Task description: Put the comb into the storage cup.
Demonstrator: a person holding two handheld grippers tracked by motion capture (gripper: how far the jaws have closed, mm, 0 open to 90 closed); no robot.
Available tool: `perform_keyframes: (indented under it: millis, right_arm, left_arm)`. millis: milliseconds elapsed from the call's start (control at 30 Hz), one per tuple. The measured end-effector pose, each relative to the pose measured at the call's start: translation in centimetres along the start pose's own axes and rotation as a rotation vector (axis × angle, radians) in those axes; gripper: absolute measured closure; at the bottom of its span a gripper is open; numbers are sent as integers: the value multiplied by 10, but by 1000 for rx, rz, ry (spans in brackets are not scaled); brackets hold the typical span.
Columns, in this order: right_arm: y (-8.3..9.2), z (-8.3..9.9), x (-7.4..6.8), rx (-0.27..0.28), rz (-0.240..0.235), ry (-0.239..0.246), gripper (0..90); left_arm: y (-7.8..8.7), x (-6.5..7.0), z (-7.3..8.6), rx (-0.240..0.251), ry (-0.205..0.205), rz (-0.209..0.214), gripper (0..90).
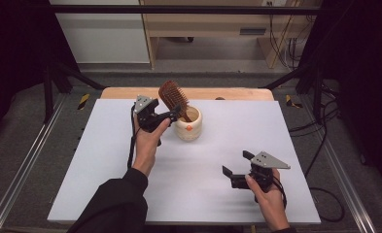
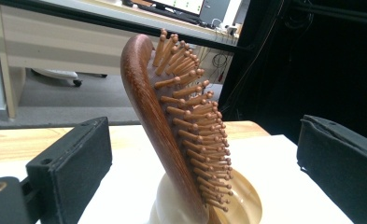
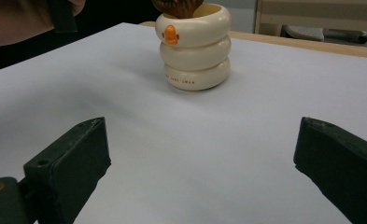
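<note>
A brown wooden hairbrush (image 1: 173, 97) stands handle-down in a cream ringed cup (image 1: 188, 125) with an orange mark, at the back middle of the white sheet. It leans toward the left. My left gripper (image 1: 169, 116) is just left of the cup, open. In the left gripper view its jaws stand wide on either side of the brush (image 2: 172, 126), not touching it, with the cup's rim (image 2: 242, 196) below. My right gripper (image 1: 236, 162) rests open near the front right and holds nothing. The right gripper view looks across bare sheet at the cup (image 3: 195, 46).
The white sheet (image 1: 106, 160) covers most of a wooden table (image 1: 125, 92). Black frame rails run along both sides. Behind the table stand a wooden desk (image 1: 203, 24) and hanging cables (image 1: 281, 43).
</note>
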State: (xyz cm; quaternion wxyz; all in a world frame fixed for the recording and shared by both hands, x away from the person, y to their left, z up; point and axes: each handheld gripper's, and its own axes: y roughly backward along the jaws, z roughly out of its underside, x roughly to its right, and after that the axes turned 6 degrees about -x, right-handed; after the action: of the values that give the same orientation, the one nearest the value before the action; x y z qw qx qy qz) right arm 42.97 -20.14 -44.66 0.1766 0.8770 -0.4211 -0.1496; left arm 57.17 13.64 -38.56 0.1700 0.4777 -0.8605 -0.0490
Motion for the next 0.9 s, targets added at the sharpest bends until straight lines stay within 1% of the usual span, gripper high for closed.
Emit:
perform_keyframes:
  millis: [133,333,400,500,633,733,900]
  right_arm:
    - [-1,0,0,-3,2,8,39]
    - [-1,-1,1,-6,7,11,39]
    - [-1,-1,0,-5,8,10,39]
    - [-1,-1,-1,-7,7,16,39]
    - [-1,-1,0,-4,11,18,38]
    - [-1,-1,1,-2,16,10,37]
    - [-1,-1,1,-5,19,15,37]
  left_arm:
    - [6,1,0,-2,-21,-3,31]
    - [17,-2,1,-7,-42,-16,31]
    - [21,-3,1,-9,-53,-23,31]
    - [29,-6,0,-2,-53,-25,32]
    - [39,-11,-1,-6,-76,-31,30]
    - [46,-13,-2,-11,-95,-39,28]
    - [57,-17,-3,-12,-106,-40,28]
